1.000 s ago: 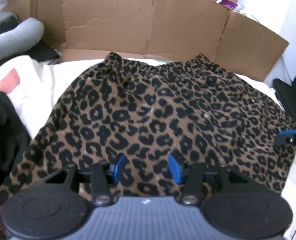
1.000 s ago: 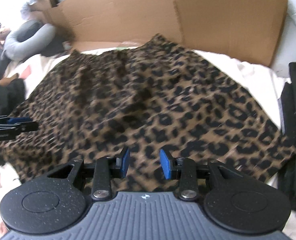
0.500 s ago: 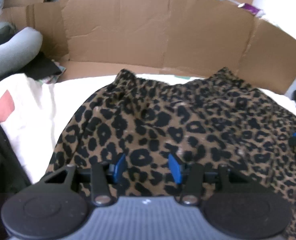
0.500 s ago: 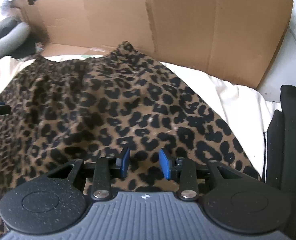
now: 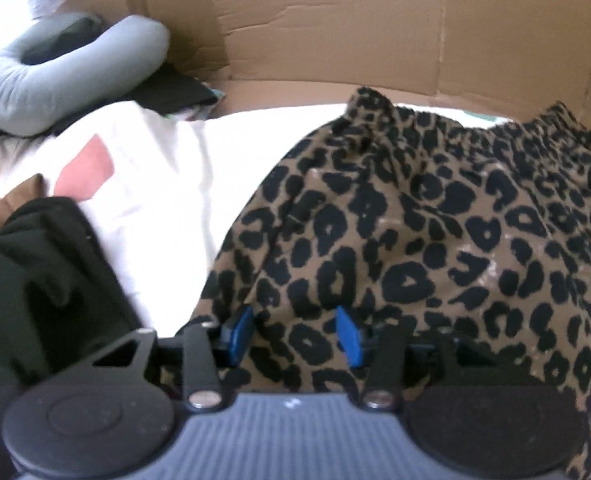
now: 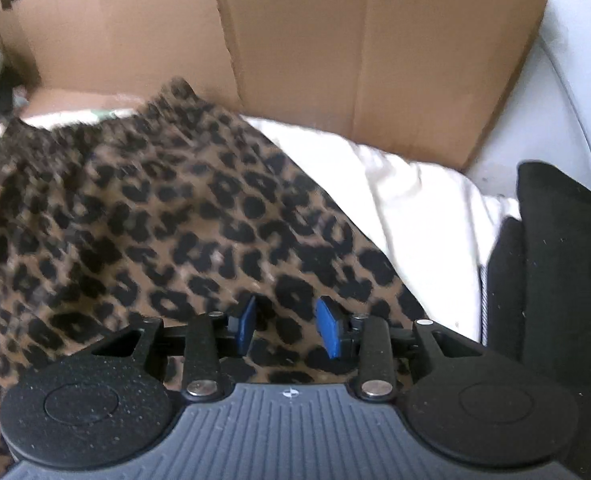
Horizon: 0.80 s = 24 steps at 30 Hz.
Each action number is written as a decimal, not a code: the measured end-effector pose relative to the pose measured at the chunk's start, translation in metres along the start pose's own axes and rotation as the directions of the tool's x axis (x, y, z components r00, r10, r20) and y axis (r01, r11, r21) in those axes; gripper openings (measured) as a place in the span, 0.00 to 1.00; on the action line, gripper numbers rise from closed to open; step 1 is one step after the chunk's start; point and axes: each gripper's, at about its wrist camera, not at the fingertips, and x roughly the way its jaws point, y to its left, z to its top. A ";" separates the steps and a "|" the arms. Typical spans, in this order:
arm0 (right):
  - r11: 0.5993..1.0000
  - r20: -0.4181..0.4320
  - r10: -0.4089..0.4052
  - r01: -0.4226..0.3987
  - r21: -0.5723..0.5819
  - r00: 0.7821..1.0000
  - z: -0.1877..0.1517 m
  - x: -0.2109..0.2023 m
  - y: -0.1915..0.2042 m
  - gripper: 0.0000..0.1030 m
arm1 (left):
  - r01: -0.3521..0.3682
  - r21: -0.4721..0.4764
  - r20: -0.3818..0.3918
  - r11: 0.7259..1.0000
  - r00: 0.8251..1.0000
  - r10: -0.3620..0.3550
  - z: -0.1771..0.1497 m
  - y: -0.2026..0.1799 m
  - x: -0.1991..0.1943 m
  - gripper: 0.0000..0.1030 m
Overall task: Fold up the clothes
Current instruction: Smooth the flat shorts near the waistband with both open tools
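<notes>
While both grippers (image 5: 295, 334) (image 6: 287, 328) gape over the leopard skirt (image 5: 435, 248), nearer its waistband, cardboard (image 6: 295, 40) looming larger.

A brown cardboard wall (image 5: 335, 32) stands far ahead of the jaws and crosses the whole width of the left wrist view; in the right wrist view the same cardboard (image 6: 295, 48) rises ahead of the jaws as well. Ahead and to the left of the left jaws lies a curved grey pillow (image 5: 67, 76), with some dark cloth just beside it. A white sheet (image 5: 167, 184) with a pink patch (image 5: 87, 172) lies left of these jaws, and a black garment (image 5: 43, 280) is heaped close on their left. Right of the right jaws lies white bedding (image 6: 415, 216), and further right a black object (image 6: 555, 272).
</notes>
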 end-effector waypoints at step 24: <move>0.988 0.001 0.155 -0.155 0.011 0.988 0.049 0.042 0.096 0.38 | 0.225 0.055 0.022 0.973 0.974 -0.226 0.015 -0.067 0.009 0.52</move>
